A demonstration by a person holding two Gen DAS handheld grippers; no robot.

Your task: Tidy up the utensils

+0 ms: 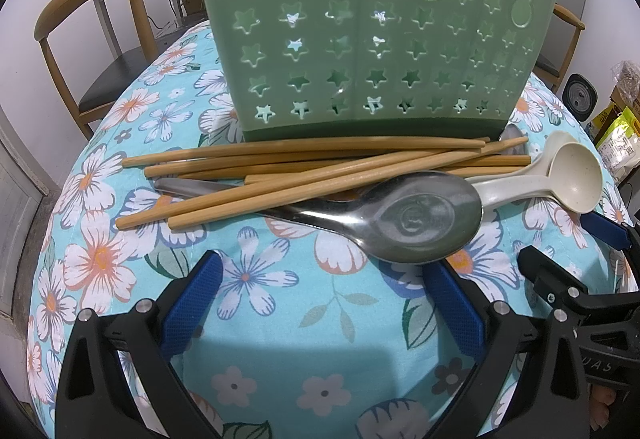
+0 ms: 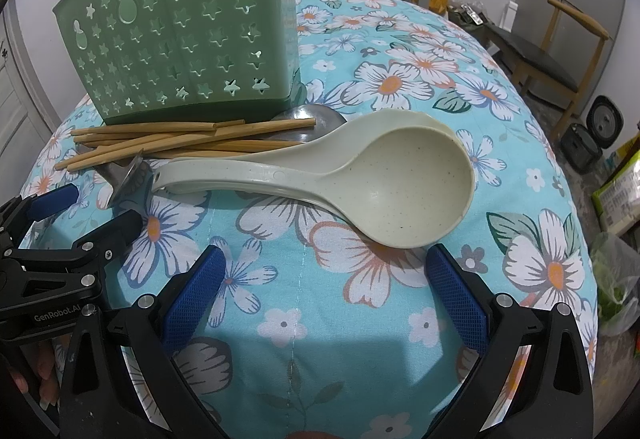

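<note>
My left tongs (image 1: 320,299) and right tongs (image 2: 324,291) both hang spread apart and empty over the flowered tablecloth (image 1: 280,339), just short of the utensils heaped at the foot of the green holder (image 1: 360,31). The wooden chopsticks (image 1: 304,167) look light and stiff but apt to roll, so I would pinch them mid-length; the steel spoon (image 1: 404,217) looks heavier and slippery, best taken by its handle, and the 2 nested cream ladles (image 2: 360,179) look like light plastic, easiest gripped at the flat handle. The steel spoon's handle is buried under the chopsticks, a 2nd metal spoon (image 2: 308,119) peeks out behind them, and the holder's top and inside are cut off, so I cannot tell which compartments are free.
</note>
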